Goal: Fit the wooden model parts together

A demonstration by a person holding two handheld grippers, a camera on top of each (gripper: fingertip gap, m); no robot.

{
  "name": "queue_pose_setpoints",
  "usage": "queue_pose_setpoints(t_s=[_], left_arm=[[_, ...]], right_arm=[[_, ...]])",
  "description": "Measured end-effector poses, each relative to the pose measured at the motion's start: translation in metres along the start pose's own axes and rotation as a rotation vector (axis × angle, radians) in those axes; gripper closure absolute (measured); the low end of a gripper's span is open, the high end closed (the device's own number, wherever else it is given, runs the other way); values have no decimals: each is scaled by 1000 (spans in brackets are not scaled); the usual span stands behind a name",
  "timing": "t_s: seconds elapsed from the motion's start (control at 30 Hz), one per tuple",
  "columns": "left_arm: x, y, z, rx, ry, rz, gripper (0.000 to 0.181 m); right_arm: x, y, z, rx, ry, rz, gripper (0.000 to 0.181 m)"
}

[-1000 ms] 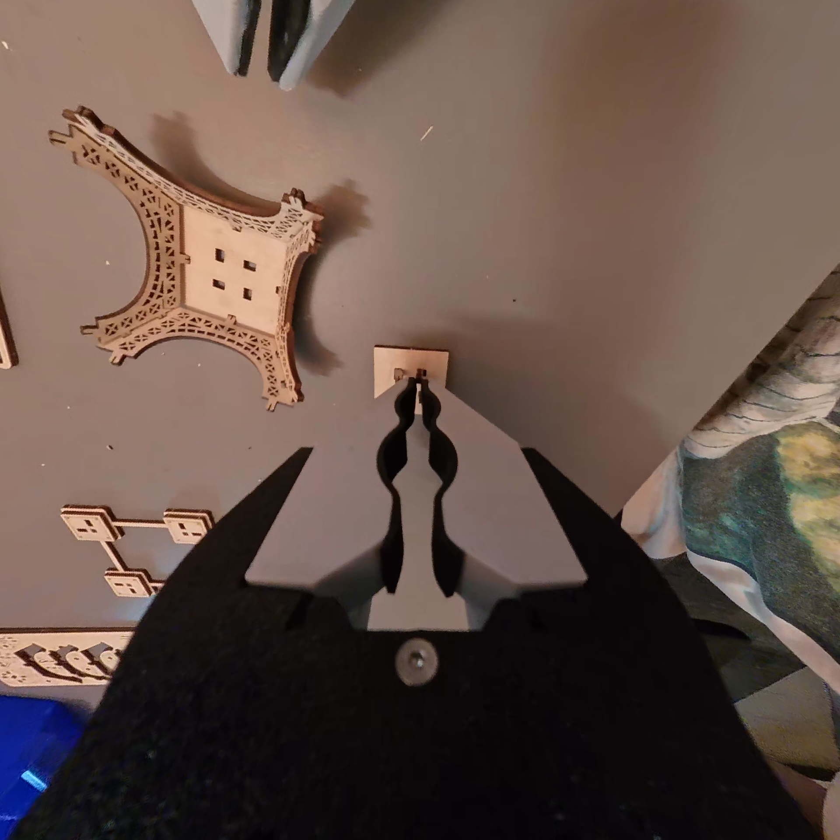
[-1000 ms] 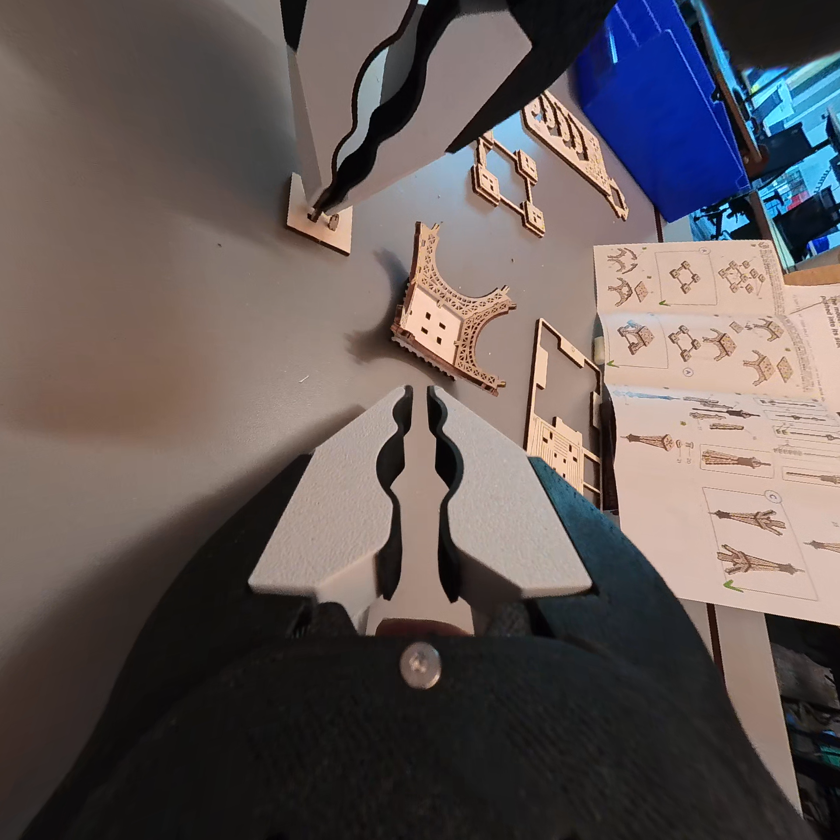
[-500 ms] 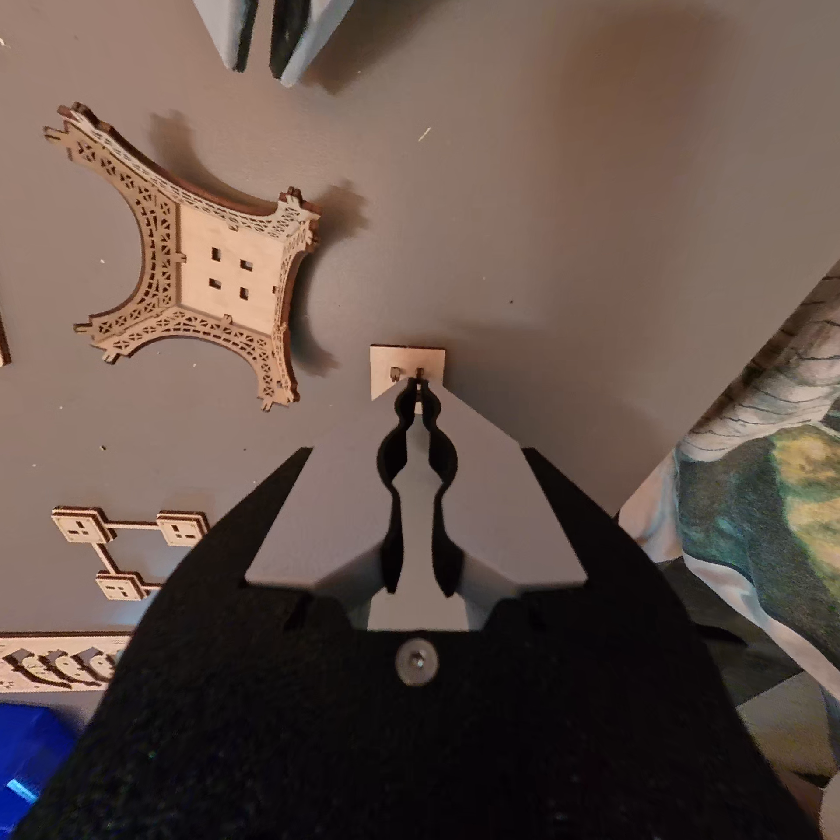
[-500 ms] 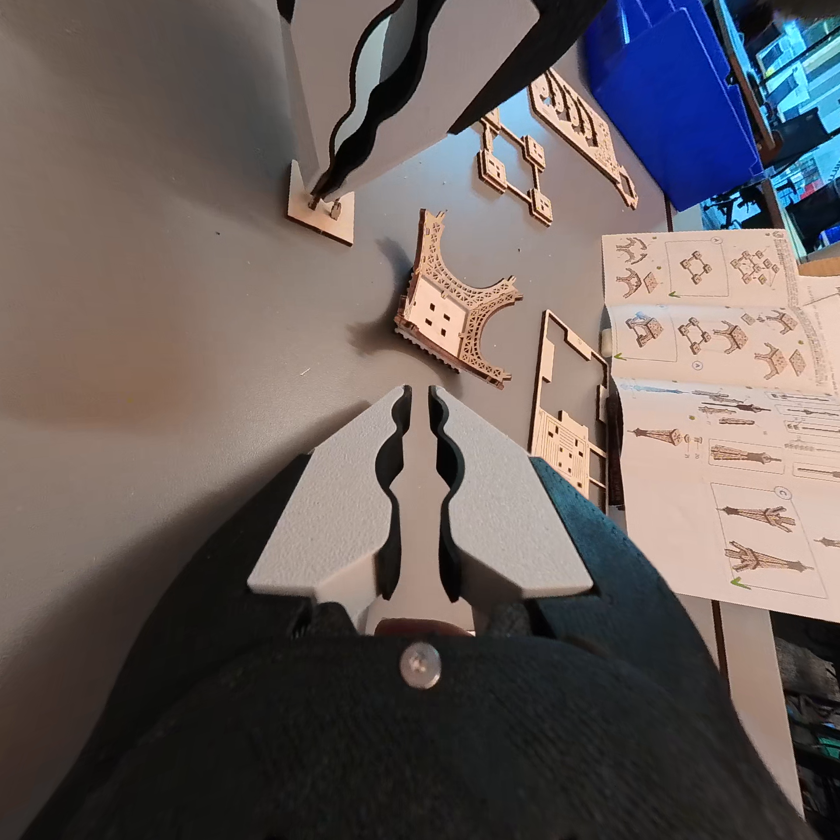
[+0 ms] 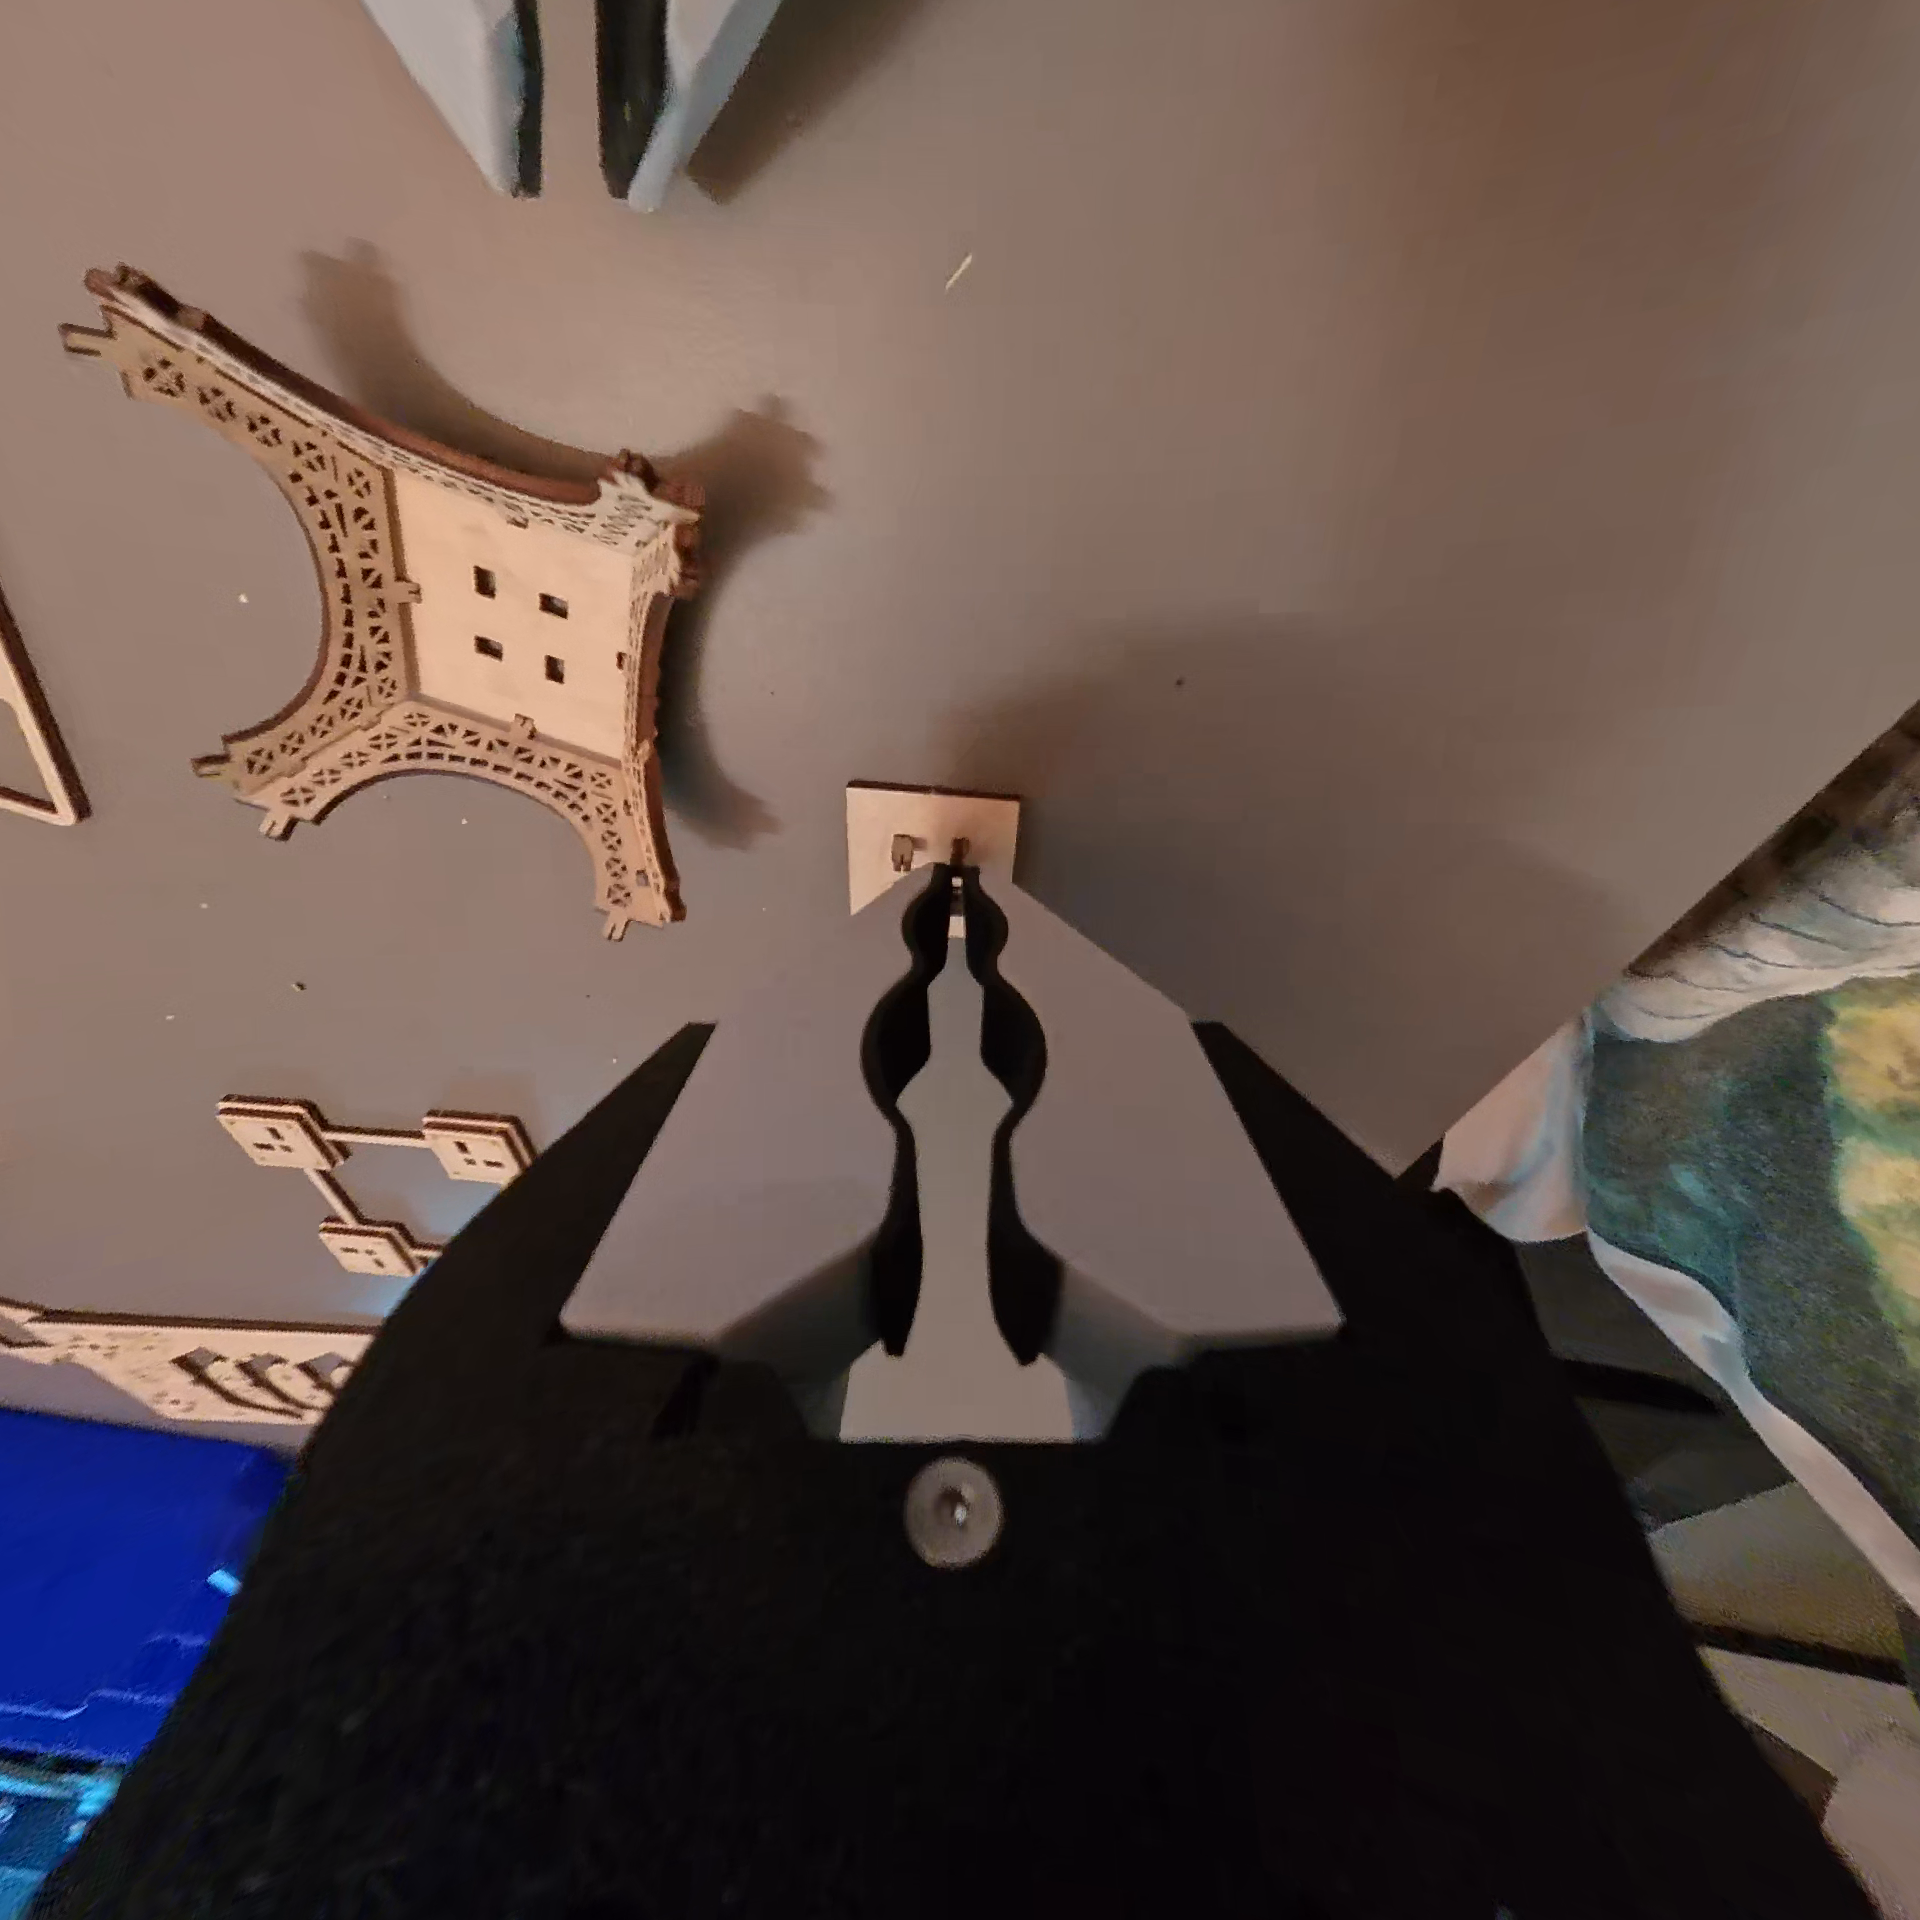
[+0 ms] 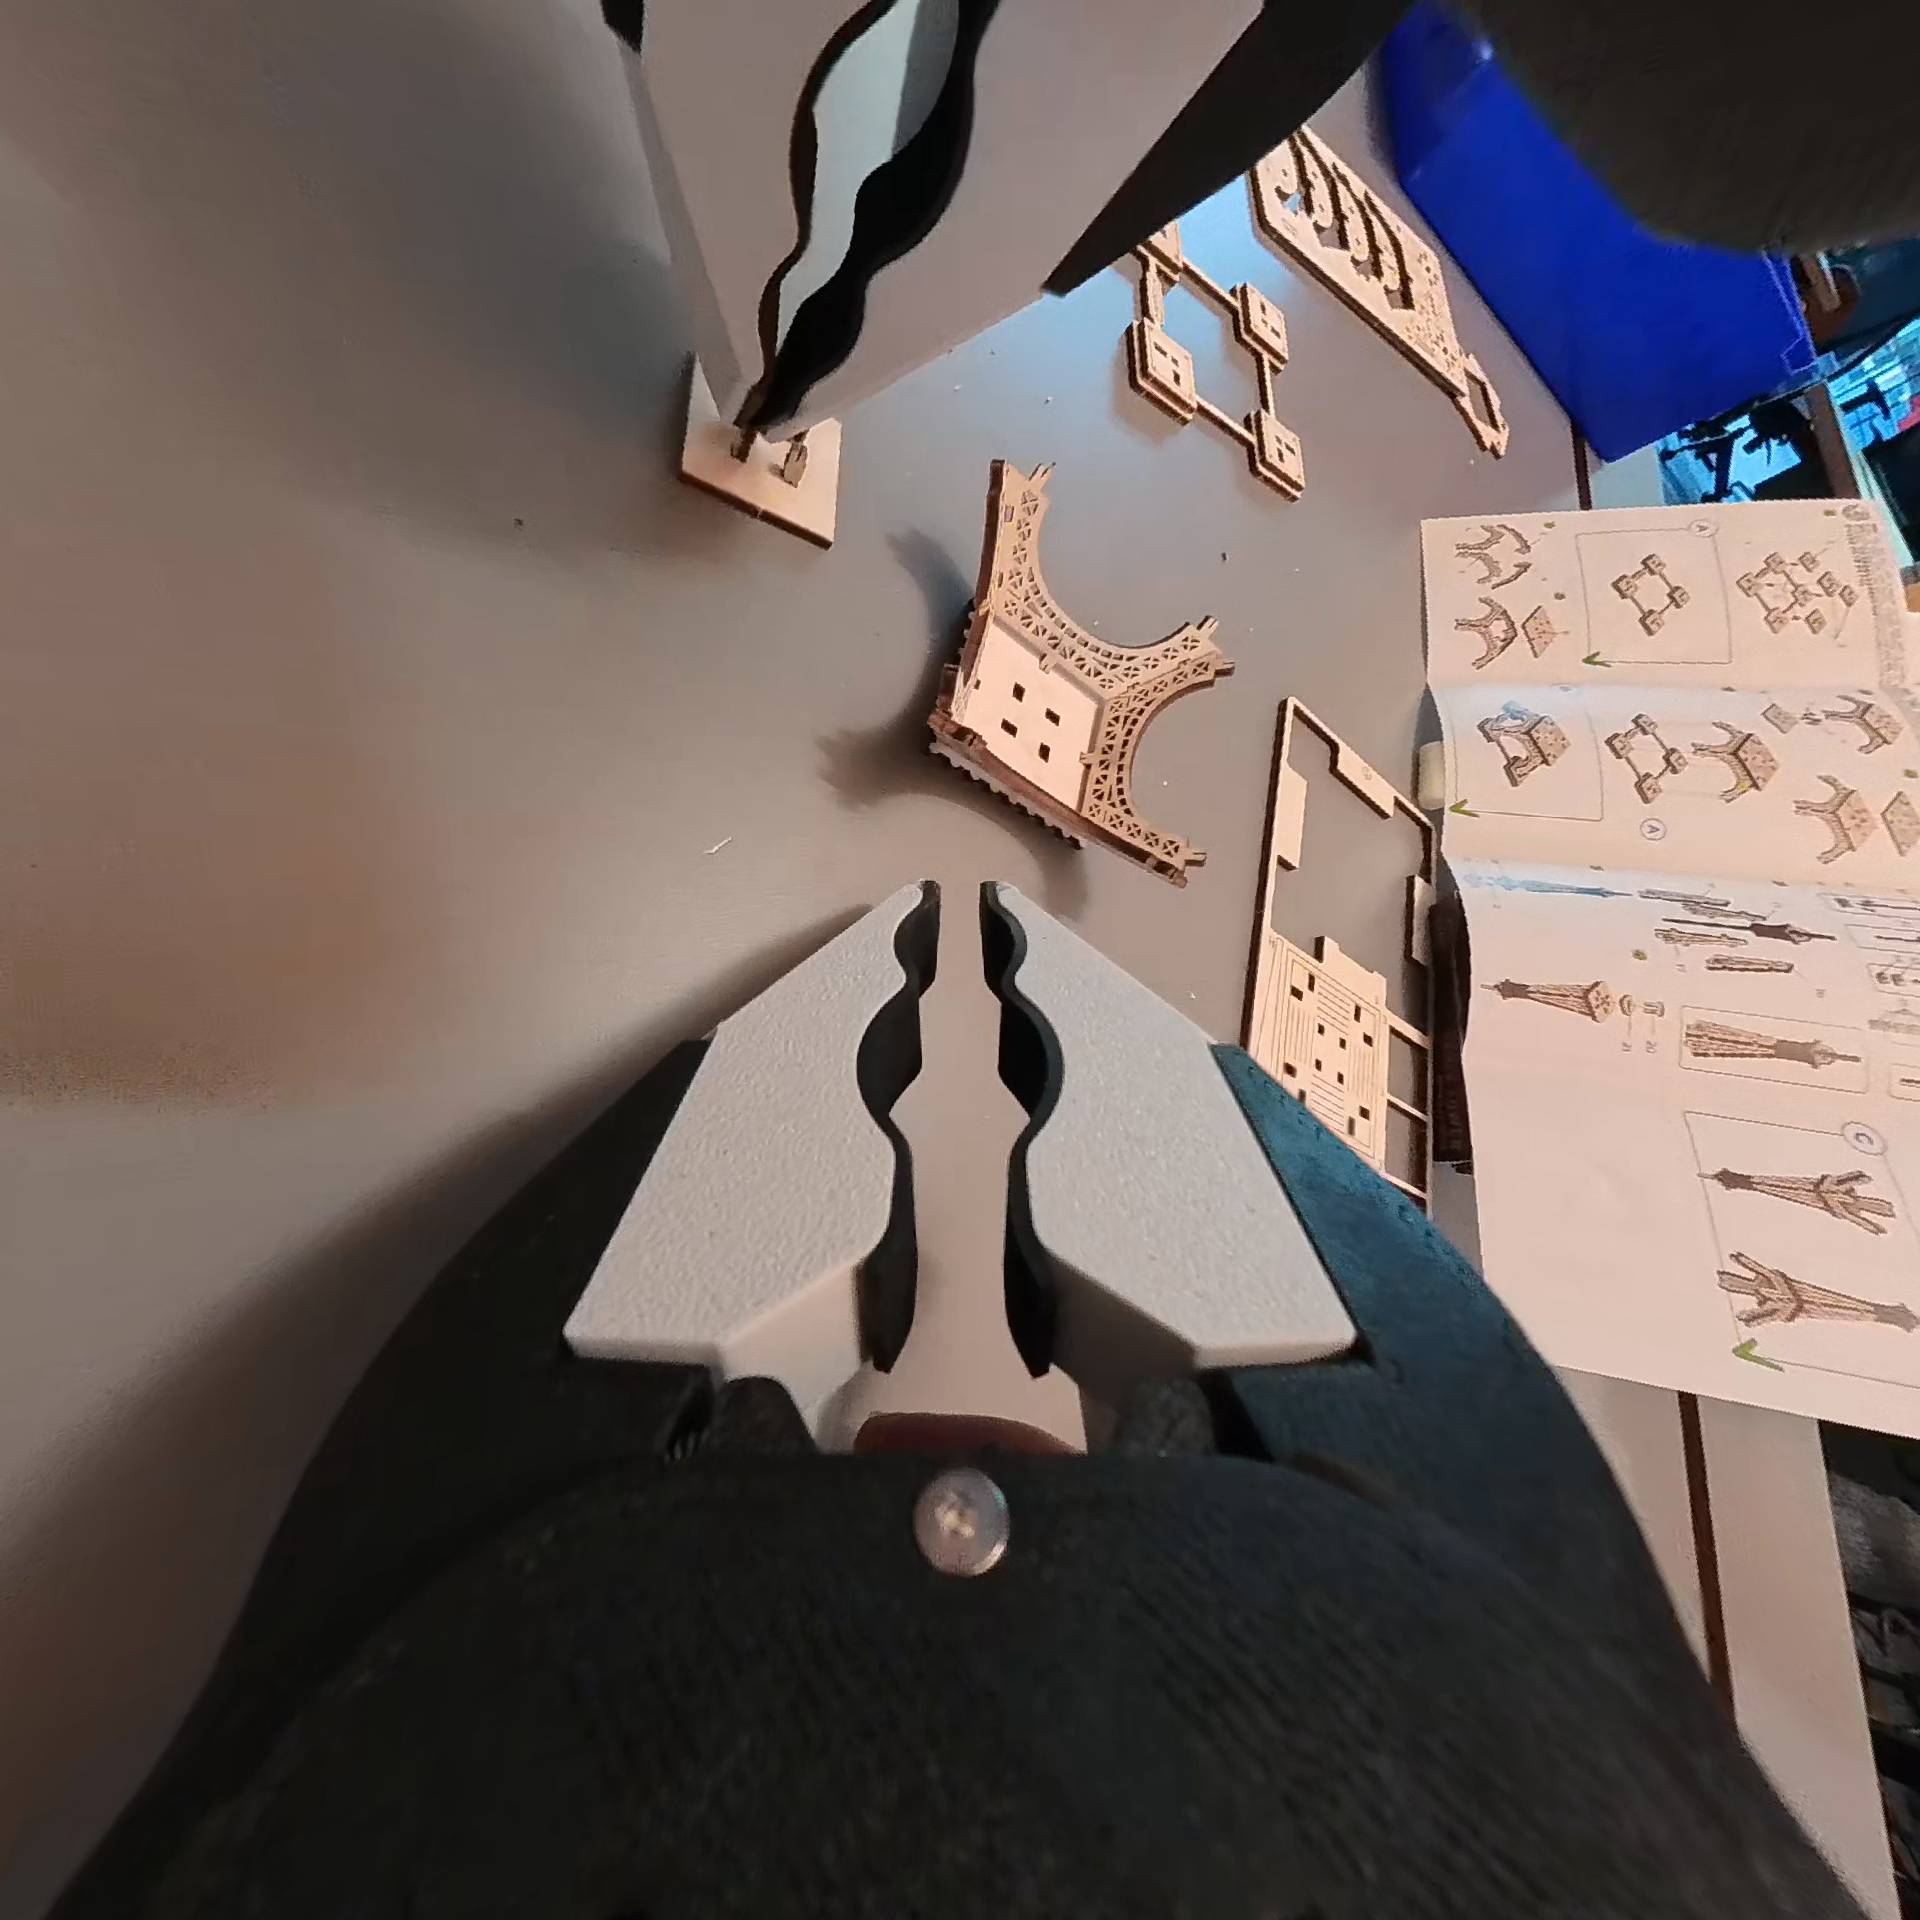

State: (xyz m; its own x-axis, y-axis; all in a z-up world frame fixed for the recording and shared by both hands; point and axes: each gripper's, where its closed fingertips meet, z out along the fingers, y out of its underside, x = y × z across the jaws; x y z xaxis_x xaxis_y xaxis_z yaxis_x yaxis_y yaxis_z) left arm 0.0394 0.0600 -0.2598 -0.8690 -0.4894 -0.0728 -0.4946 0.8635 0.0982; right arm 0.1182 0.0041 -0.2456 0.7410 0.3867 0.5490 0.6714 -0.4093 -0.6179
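Note:
A small square wooden plate [image 5: 883, 831] lies flat on the grey table [image 5: 1247, 416], with two small pegs standing in it. My left gripper [image 5: 958, 881] points down at the plate and is shut on one small wooden peg [image 5: 960, 848]; the other peg [image 5: 905, 852] stands free beside it. The plate [image 6: 800, 499] and my left gripper [image 6: 746, 424] also show in the right wrist view. My right gripper [image 6: 958, 902] is empty, with a narrow gap between its jaws, and hovers apart from the plate. The latticed tower base [image 5: 447, 623] lies to the left.
A frame of square pads [image 6: 1216, 364], a fretwork sheet [image 6: 1371, 270], a cut-out parts sheet [image 6: 1340, 956] and an instruction leaflet [image 6: 1662, 935] lie on the table. A blue bin [image 6: 1558, 260] stands beyond them. Patterned cloth [image 5: 1714, 1143] hangs past the table edge.
My left gripper stays pinched on the peg at the small plate. Both views have drifted only slightly; no part has visibly moved.

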Motion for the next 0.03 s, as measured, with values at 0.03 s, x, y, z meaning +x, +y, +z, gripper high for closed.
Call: queue_pose_setpoints(t_s=[0.03], left_arm=[[0, 0, 0, -10, -6, 7, 181]], right_arm=[[0, 0, 0, 0, 0, 0, 176]])
